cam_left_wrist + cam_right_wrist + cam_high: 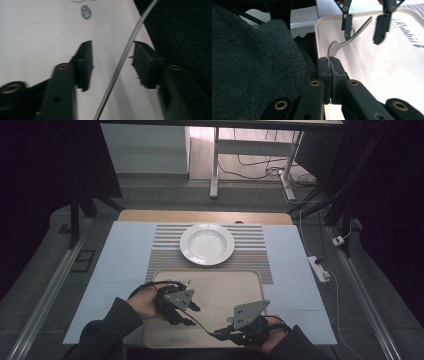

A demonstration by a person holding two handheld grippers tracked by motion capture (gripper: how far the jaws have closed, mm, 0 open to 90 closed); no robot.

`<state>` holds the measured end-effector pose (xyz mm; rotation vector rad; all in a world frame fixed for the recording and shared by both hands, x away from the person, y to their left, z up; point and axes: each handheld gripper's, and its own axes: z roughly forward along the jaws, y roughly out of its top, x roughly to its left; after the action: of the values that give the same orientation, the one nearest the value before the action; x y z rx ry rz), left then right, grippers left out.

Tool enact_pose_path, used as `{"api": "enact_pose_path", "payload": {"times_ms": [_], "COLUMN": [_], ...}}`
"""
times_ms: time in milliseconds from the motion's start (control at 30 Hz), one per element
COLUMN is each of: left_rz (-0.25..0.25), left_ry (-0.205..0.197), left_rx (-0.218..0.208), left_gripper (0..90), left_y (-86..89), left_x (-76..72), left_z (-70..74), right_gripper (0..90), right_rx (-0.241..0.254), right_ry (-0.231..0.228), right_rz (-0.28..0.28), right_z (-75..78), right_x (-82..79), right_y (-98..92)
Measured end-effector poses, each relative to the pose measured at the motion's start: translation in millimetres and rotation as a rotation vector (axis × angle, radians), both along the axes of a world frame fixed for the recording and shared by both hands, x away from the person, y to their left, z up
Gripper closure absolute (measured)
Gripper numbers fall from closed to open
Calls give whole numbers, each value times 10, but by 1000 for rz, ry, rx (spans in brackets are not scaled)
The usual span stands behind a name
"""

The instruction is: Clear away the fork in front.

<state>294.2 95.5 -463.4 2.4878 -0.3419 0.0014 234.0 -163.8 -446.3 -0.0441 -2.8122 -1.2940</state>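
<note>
My left claw [192, 315] hangs over the beige tray [220, 285] with its jaws partly apart, pads clear of the thin metal handle running between them. To its right, my right claw [330, 61] is clamped tight on the head end of the fork [352, 35], whose handle slants up and away toward the left claw. Beyond both sits the white plate [207, 244].
</note>
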Motion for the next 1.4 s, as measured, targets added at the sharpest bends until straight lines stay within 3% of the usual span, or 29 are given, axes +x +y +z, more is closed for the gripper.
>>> {"api": "enact_pose_path", "payload": {"times_ms": [367,667,833,1033,1167,1400], "left_rz": [-98,-199,-217,-156,-107,35], "left_ry": [-68,-134,-98,-33,-5,51], "left_rx": [40,48,58,69,76,104], "left_gripper": [801,857,866,867,868,867], "left_y": [13,4,-7,-8,8,62], "left_x": [-71,-123,-114,-92,-83,-61], "left_z": [-29,-39,-54,-52,-40,-10], "right_gripper": [891,889,873,795,658,434], "right_rx": [1,-1,-3,0,2,13], "right_ry": [24,34,38,27,13,-46], "right_rz": [34,63,66,24,-17,-124], "right_z": [-12,-25,-26,-27,-14,7], "right_x": [-8,-10,-4,33,66,94], "right_y": [7,16,9,-17,-46,-84]}}
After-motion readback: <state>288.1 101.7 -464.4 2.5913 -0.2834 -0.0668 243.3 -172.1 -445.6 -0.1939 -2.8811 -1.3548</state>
